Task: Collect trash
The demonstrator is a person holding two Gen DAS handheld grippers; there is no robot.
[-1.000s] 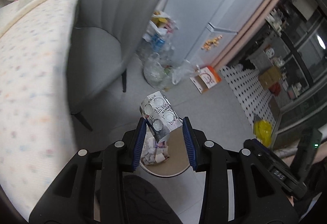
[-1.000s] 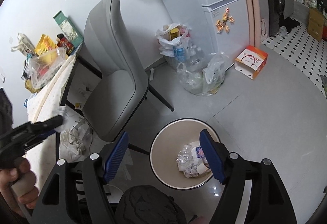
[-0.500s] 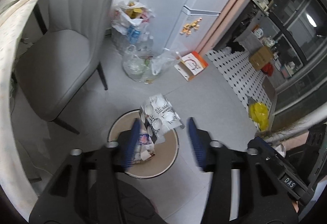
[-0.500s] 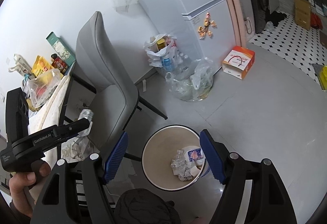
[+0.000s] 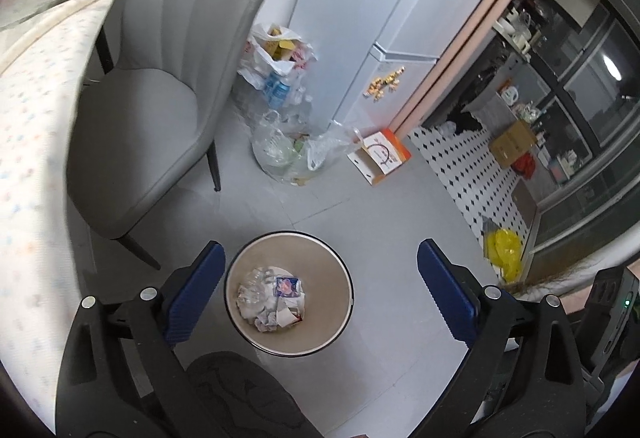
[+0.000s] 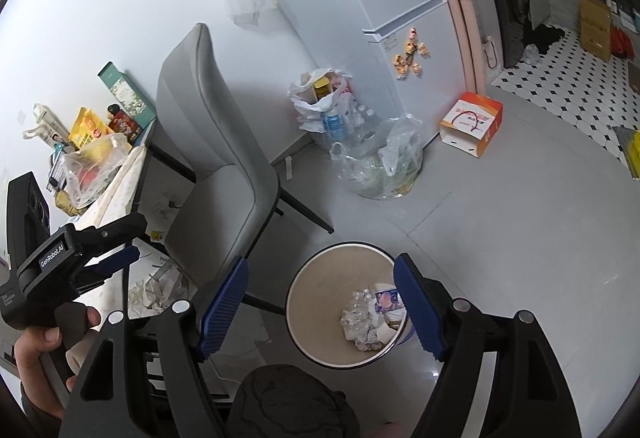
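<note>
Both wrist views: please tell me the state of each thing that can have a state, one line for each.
Left gripper: open, holding nothing, above the bin.
Right gripper: open, holding nothing.
Trash bin: upright, no lid, crumpled trash on the bottom.
Grey chair: upright, seat bare.
Clear plastic bag: on the floor, mouth open.
Orange box: on the floor, closed.

Trash (image 5: 272,298) in bin (image 5: 320,342) — chair (image 5: 160,86) left, behind.

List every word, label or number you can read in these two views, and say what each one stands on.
"GenRobot.AI": white label on the black body of the left gripper, in the right wrist view.
Orange-and-white cardboard box on the floor: red printing, too blurred to read.
Green box and yellow snack packets on the table: print too small.
</note>
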